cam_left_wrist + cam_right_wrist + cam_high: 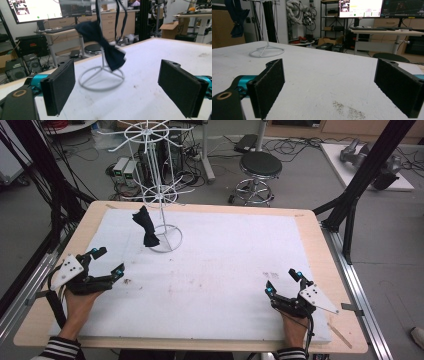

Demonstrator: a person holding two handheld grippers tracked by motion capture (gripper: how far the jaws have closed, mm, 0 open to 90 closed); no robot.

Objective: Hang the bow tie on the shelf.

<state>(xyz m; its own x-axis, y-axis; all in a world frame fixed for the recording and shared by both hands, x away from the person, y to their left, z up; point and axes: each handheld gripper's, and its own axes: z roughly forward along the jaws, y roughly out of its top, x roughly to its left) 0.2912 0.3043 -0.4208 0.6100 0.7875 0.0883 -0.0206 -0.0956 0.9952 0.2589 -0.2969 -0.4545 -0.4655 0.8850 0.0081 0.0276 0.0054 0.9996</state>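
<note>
Surface: white foam board (pixel 220 270) on a wooden table, faintly stained mid-board.
Left gripper (pixel 106 261): near left edge, jaws spread wide, gripping nothing.
Right gripper (pixel 283 281): near right edge, jaws spread wide, gripping nothing.
Rack: white wire display stand (pixel 159 190) with ring base, far left of board.
Hanging item: dark navy fabric bow tie (pixel 146 226), suspended from the stand, above the base.
</note>
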